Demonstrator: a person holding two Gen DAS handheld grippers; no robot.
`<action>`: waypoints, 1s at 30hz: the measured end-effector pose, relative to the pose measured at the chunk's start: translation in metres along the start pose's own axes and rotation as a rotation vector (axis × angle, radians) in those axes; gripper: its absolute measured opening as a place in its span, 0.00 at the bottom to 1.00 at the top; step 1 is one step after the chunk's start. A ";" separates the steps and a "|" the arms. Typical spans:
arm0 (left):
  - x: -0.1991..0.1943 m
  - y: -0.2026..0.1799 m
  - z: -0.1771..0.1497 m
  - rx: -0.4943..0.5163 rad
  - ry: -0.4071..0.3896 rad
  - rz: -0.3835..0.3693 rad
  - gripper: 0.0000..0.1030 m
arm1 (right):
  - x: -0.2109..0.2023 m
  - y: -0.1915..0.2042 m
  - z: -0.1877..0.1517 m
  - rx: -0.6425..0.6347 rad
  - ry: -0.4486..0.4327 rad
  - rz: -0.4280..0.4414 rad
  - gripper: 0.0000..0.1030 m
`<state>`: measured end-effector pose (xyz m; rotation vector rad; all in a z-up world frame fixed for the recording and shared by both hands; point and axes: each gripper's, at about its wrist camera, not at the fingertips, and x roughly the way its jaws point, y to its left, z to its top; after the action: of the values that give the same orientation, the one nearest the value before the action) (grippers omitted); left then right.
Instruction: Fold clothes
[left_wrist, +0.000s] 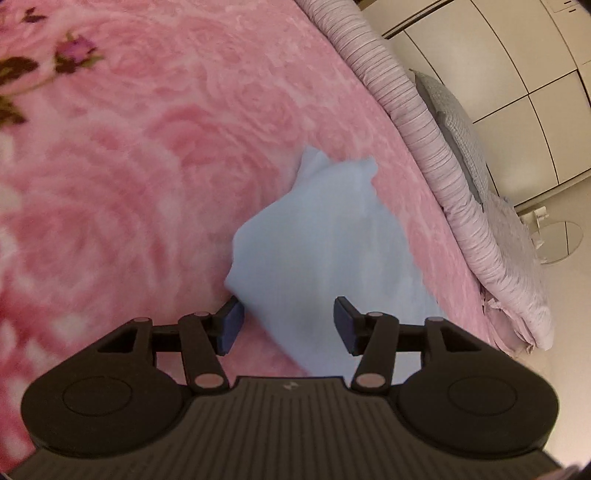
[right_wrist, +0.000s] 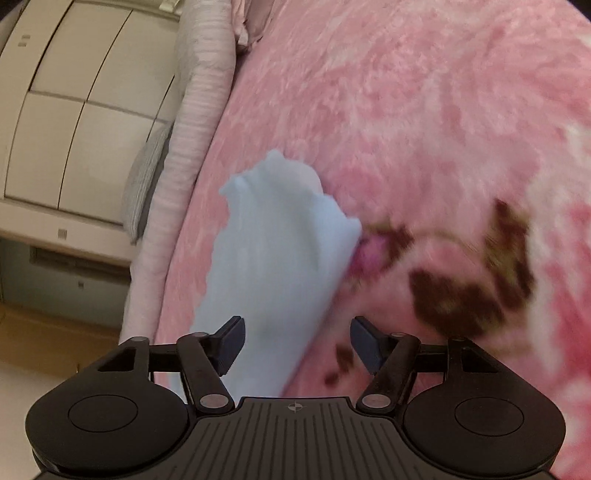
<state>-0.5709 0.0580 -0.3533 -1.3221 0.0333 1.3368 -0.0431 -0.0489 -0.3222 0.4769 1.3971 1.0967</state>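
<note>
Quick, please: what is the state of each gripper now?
Left gripper: open, holding nothing; blue cloth between its jaws.
Right gripper: open, cloth not gripped.

the light blue garment (left_wrist: 325, 240) is smeared by motion blur, its folds unreadable, and its near end is hidden behind the left gripper (left_wrist: 288, 325). the pink blanket (right_wrist: 424, 110) and its dark flower print (right_wrist: 461, 291) blur too.

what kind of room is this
Most likely a bedroom. A pink rose-patterned blanket covers a bed, with rolled striped bedding and a grey pillow along its edge, and pale wardrobe-style cupboard doors behind. A light blue garment lies on the blanket.
</note>
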 end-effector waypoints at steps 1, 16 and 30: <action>0.002 -0.002 0.000 0.018 -0.008 0.008 0.43 | 0.004 0.001 0.003 -0.002 -0.010 -0.010 0.61; -0.053 -0.004 -0.020 0.236 -0.051 -0.018 0.08 | -0.036 -0.010 -0.006 0.006 -0.045 -0.026 0.08; -0.139 0.027 -0.059 0.343 0.040 0.053 0.18 | -0.120 -0.053 -0.034 -0.038 -0.011 -0.023 0.30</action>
<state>-0.5990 -0.0825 -0.2990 -1.0616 0.3140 1.2829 -0.0362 -0.1837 -0.3074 0.4377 1.3670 1.0985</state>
